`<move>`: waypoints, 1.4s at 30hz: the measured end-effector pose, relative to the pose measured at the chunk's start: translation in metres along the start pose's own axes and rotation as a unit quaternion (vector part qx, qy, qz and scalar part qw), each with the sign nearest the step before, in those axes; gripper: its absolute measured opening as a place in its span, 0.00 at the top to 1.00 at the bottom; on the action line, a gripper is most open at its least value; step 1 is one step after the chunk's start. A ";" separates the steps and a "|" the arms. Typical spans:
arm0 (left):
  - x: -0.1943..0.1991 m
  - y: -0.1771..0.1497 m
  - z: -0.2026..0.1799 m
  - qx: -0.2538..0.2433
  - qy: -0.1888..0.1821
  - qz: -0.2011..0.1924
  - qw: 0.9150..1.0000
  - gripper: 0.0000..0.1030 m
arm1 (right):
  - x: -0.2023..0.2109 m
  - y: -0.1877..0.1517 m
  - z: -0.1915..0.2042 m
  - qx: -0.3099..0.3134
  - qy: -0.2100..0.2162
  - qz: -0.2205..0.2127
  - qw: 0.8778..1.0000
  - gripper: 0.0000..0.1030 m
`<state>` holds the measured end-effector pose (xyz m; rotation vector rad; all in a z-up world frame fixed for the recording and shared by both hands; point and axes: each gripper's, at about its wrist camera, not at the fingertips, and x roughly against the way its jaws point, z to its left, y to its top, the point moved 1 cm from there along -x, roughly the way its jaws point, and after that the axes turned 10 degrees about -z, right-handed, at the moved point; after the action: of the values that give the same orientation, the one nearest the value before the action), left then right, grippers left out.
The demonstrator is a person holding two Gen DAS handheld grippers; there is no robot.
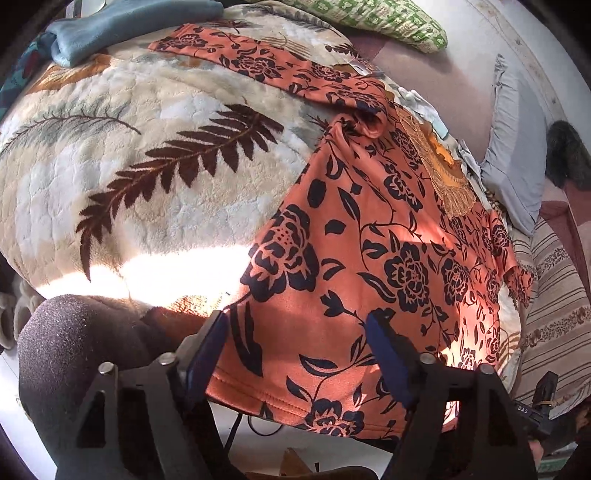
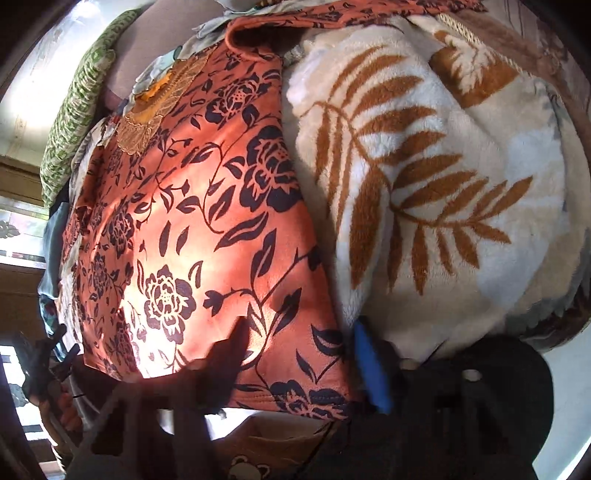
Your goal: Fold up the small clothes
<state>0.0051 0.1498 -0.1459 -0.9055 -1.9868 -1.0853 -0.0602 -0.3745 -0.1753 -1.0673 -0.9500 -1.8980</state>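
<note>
Two hand-held grippers, left [image 1: 295, 354] and right [image 2: 299, 362], gape over the orange floral top's [image 1: 369, 258] hem; "DAS" printed nearby.

An orange garment [image 1: 373, 236] printed with dark flowers is spread on a cream fleece blanket [image 1: 147, 155] patterned with fern leaves, one long sleeve [image 1: 258, 62] being extended up and to the left across the blanket. The left gripper [image 1: 295, 354] is positioned at the near hem with its jaws apart, the blue-padded fingers [image 1: 388, 358] being set on either side of the hem cloth. A blue cloth [image 1: 122, 26] and a green patterned cushion [image 1: 373, 18] are located at the far edge, with a grey pillow [image 1: 517, 147] at right.
</note>
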 end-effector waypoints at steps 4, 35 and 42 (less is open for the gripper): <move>-0.001 -0.002 0.003 0.004 0.015 0.005 1.000 0.28 | -0.002 -0.011 0.001 0.020 -0.032 0.023 0.999 0.62; 0.038 0.011 -0.099 -0.183 0.042 -0.122 0.975 0.22 | 0.109 0.029 0.002 0.032 -0.016 -0.158 0.987 0.27; -0.027 0.007 -0.137 -0.229 0.029 -0.062 0.971 0.22 | 0.098 0.185 -0.091 -0.195 0.057 -0.270 0.941 0.27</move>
<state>0.0573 0.0251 -0.1089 -0.9744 -1.7931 -1.6666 0.0319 -0.5596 -0.0777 -0.9579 -0.8799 -2.6571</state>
